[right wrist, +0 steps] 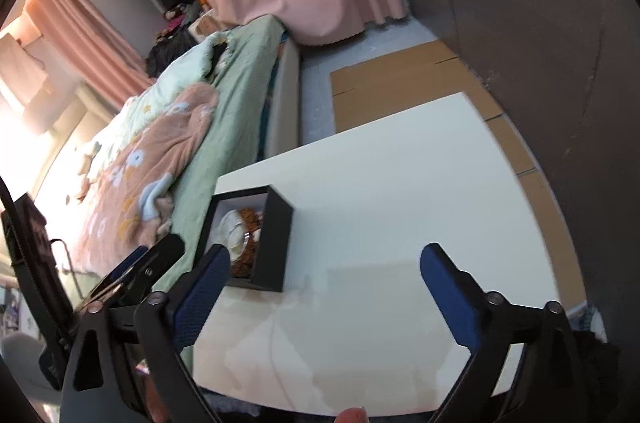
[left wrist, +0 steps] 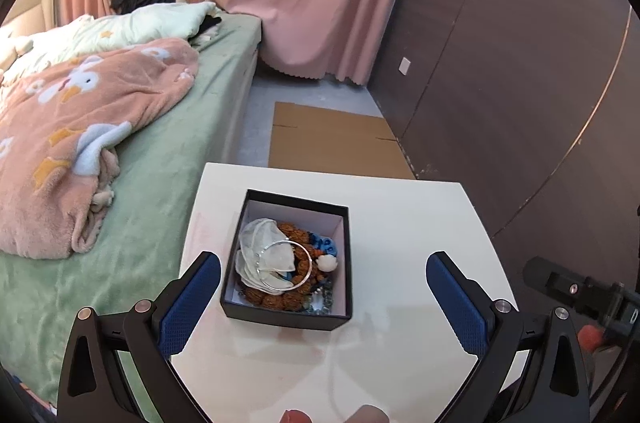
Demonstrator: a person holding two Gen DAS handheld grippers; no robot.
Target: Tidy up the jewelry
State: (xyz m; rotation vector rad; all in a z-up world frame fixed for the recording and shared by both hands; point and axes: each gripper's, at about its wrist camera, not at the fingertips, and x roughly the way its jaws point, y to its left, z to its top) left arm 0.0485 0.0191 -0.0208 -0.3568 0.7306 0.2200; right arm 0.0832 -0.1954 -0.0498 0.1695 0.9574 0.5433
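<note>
You had both pairs of jaws spread wide and empty: the left gripper point(left wrist: 323, 277) hung just short of the black box point(left wrist: 343, 319), and the right gripper point(right wrist: 325, 269) was over bare desk point(right wrist: 400, 183) to the box's right. As far as the views showed, the jewelry was already gathered inside the box: a silver bangle point(left wrist: 308, 273) lay on top of a brown beaded bracelet point(left wrist: 264, 297), with a sheer white pouch point(left wrist: 256, 235), some blue beads point(left wrist: 326, 245) and a string of clear glass beads point(left wrist: 320, 305) crowded around them. Nothing loose lay on the desk around the box in either view. I'd judge the collecting was finished or nearly so. No lid showed in either view, so whether you still had to close the box or move it could not be told. The pile looked jumbled rather than sorted.
</note>
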